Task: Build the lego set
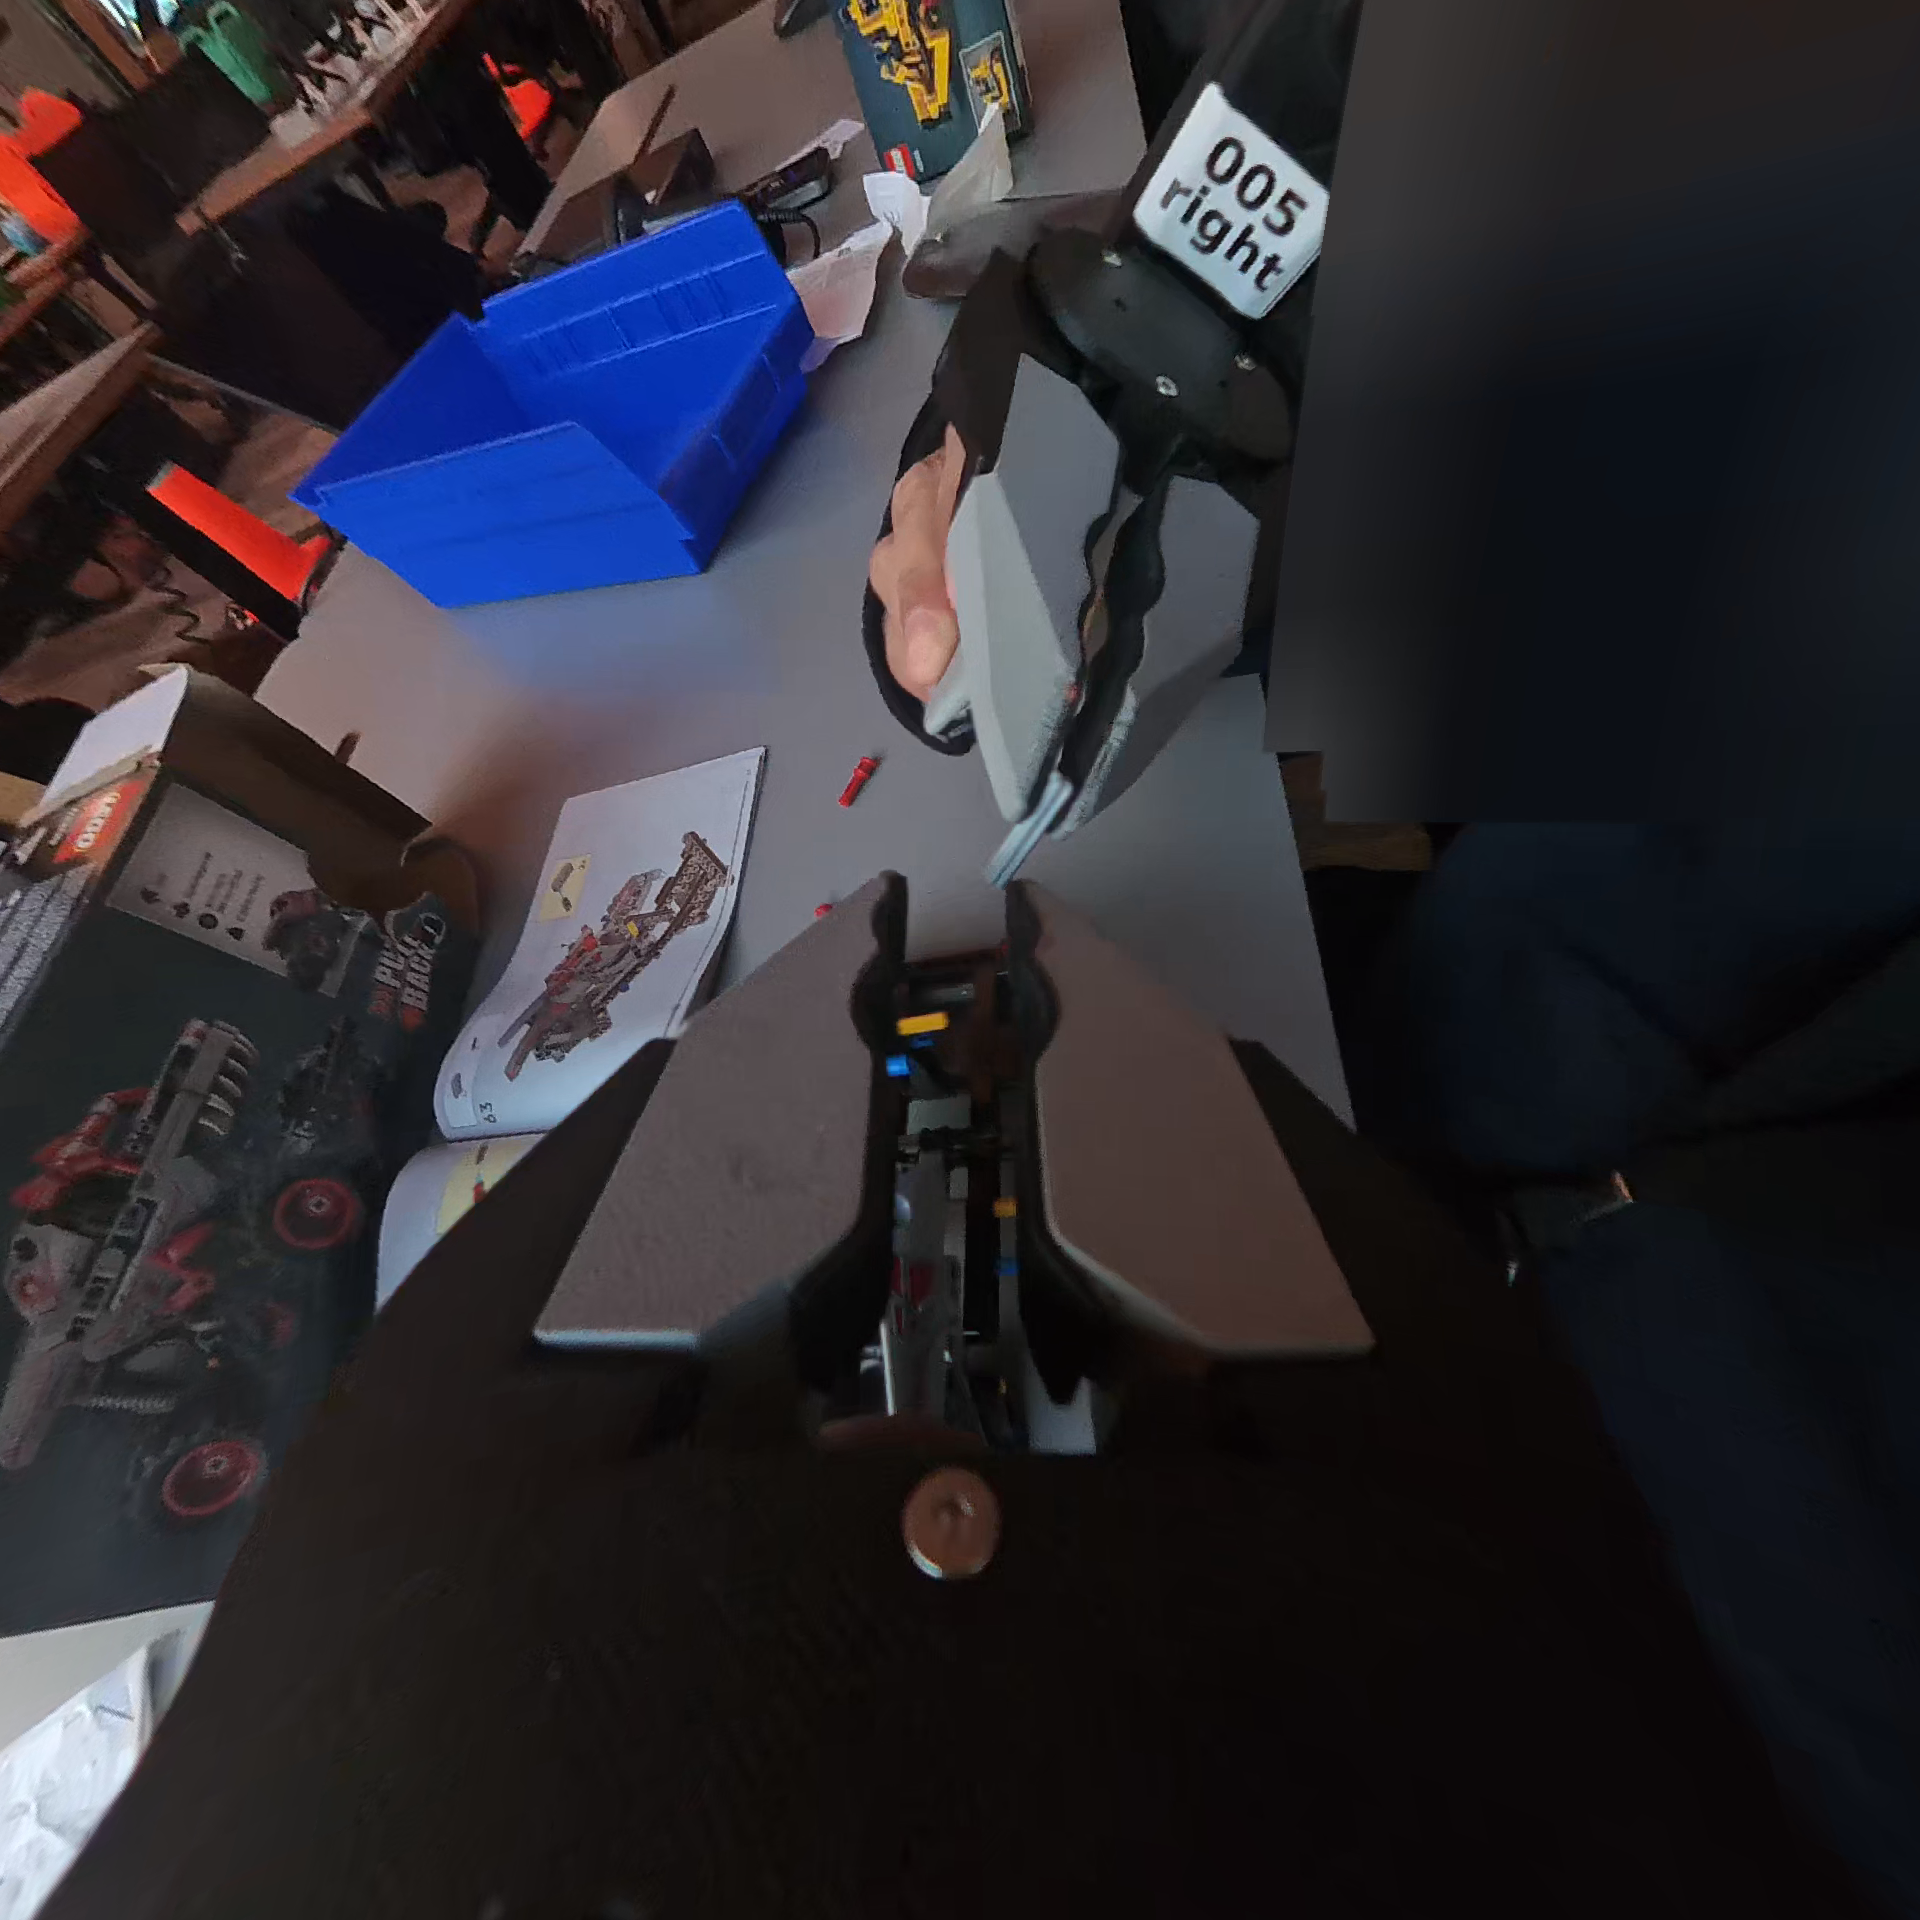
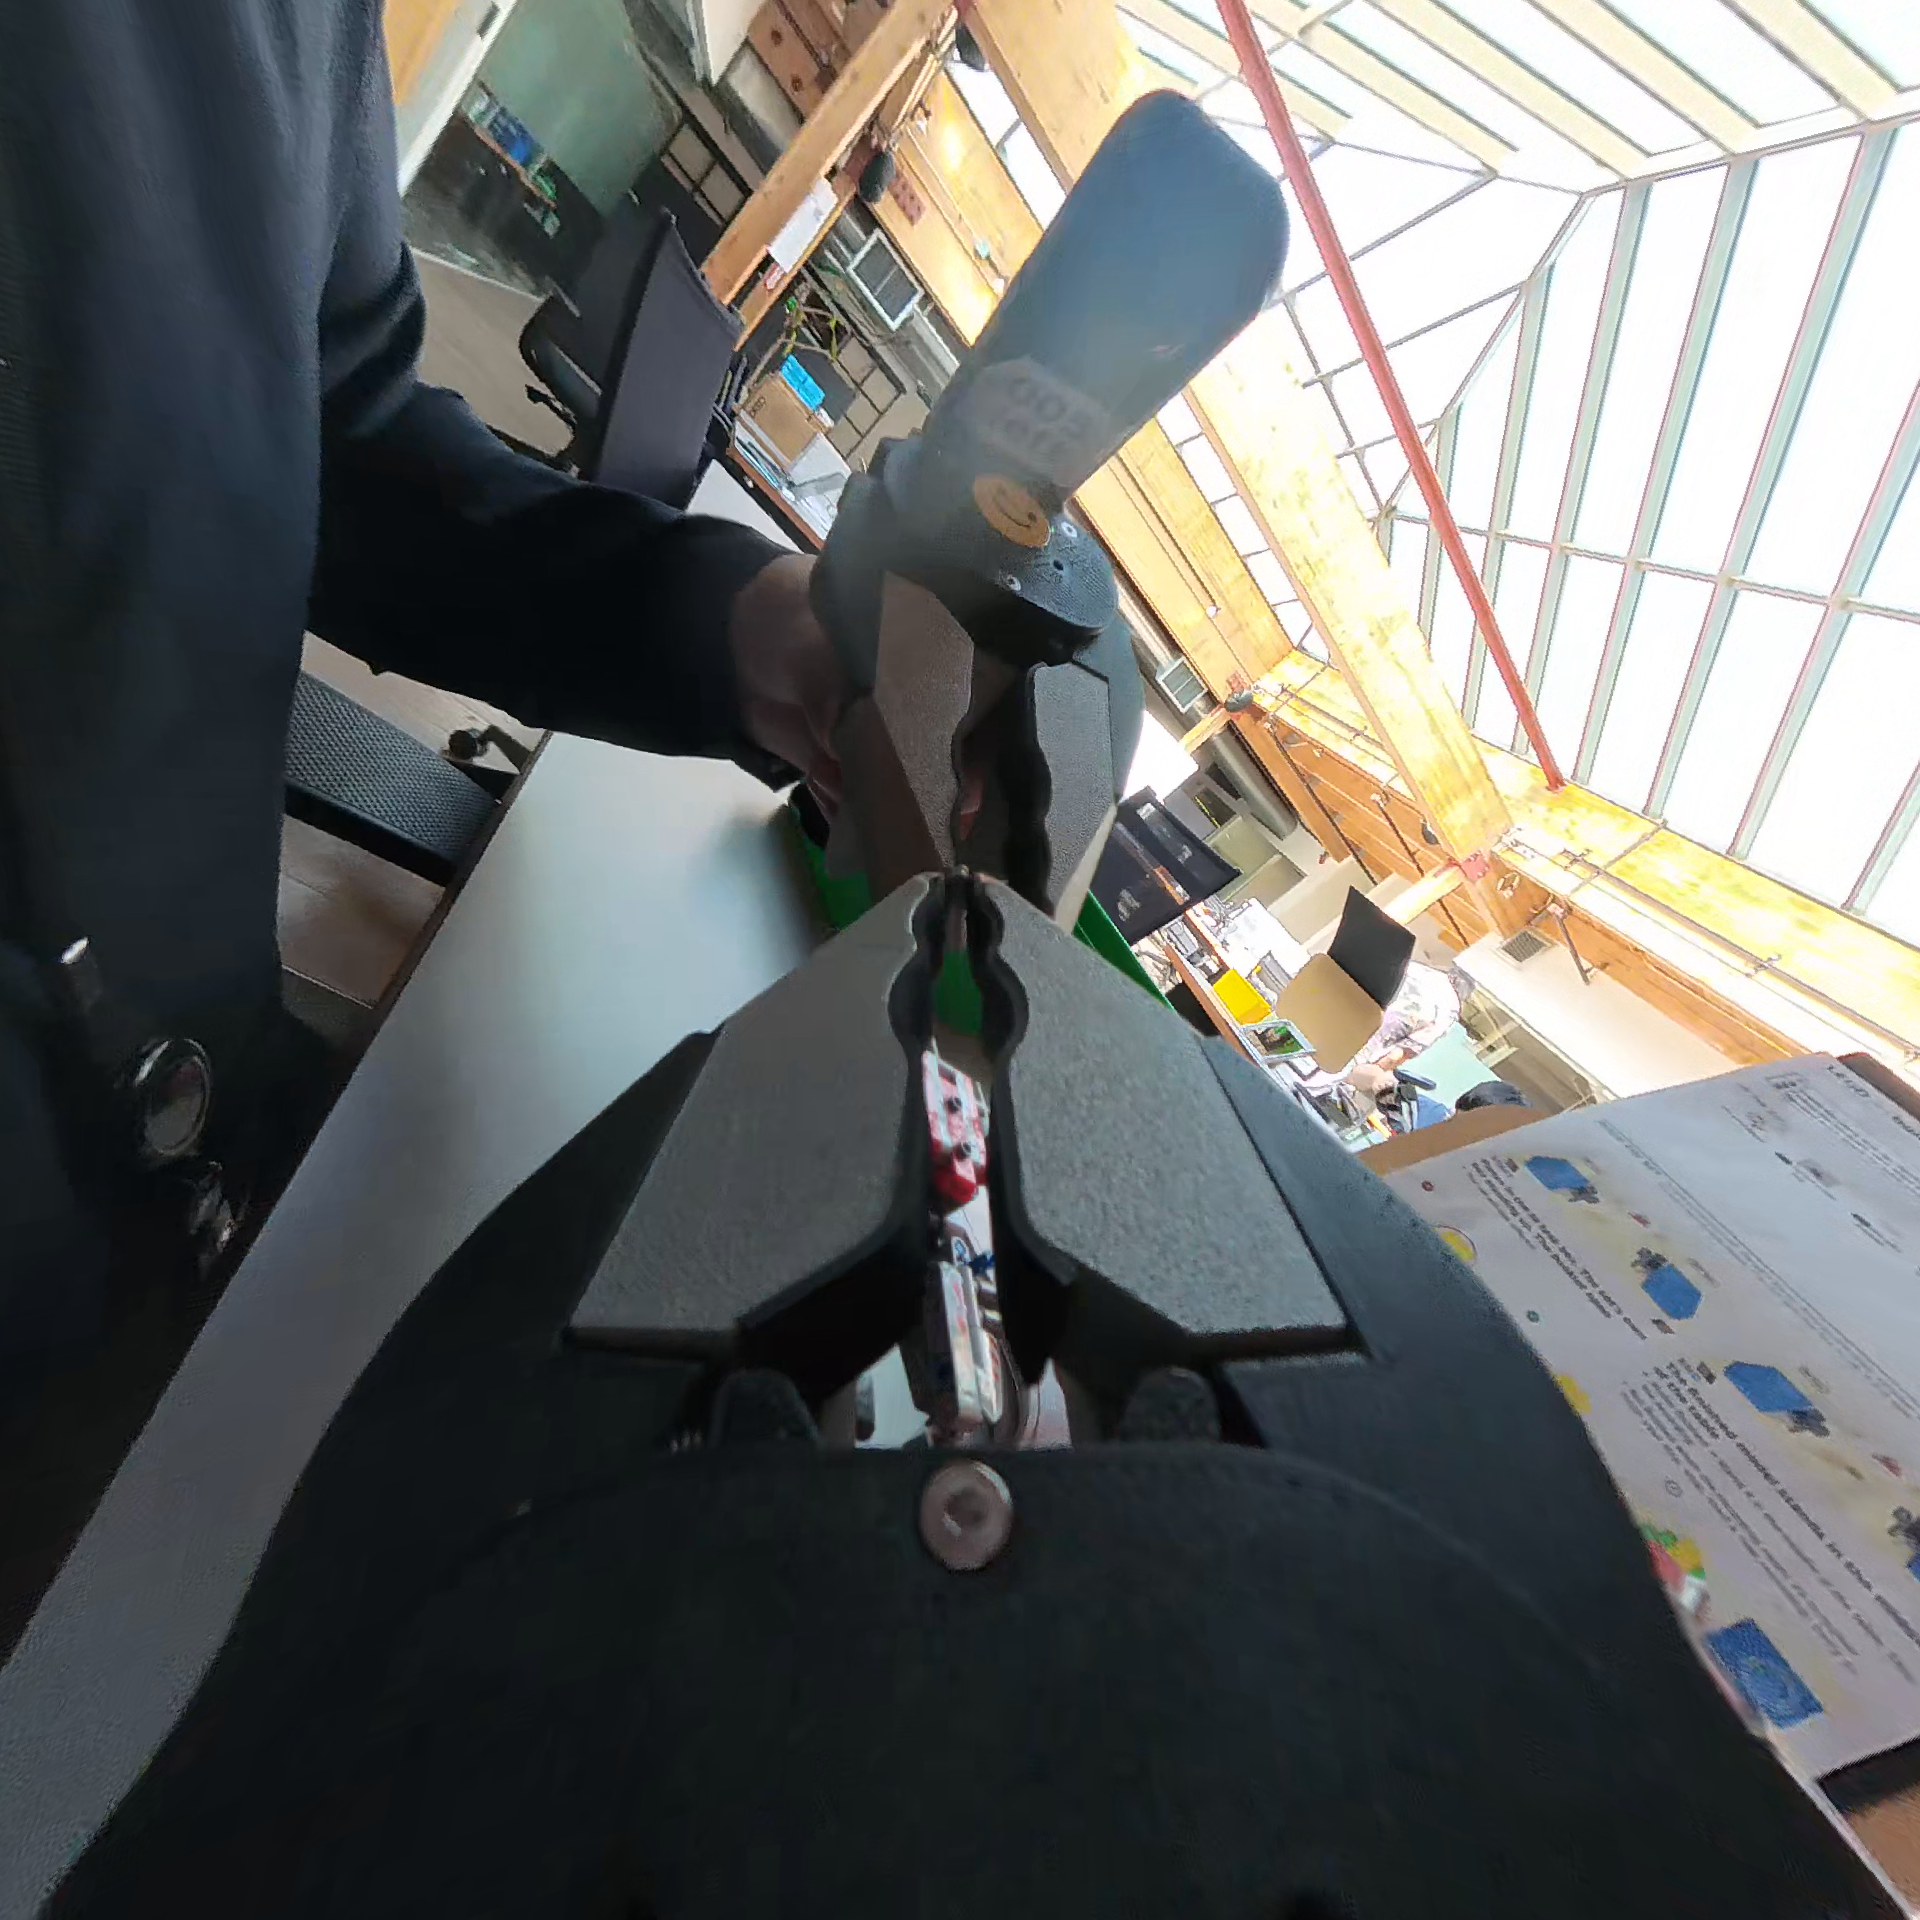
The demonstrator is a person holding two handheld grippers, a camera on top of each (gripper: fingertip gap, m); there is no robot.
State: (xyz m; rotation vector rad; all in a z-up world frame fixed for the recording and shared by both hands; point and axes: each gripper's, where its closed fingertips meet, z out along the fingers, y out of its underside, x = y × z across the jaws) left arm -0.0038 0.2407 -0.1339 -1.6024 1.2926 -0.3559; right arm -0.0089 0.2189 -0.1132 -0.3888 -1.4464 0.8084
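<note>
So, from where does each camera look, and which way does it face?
Left wrist view: on the left gripper, looking down at the grey table, blue bin and instruction booklet; a hand shows.
Right wrist view: on the right gripper, tilted up toward the skylight; a dark sleeve shows.
Shared: each sees the other gripper, and the lego model.
</note>
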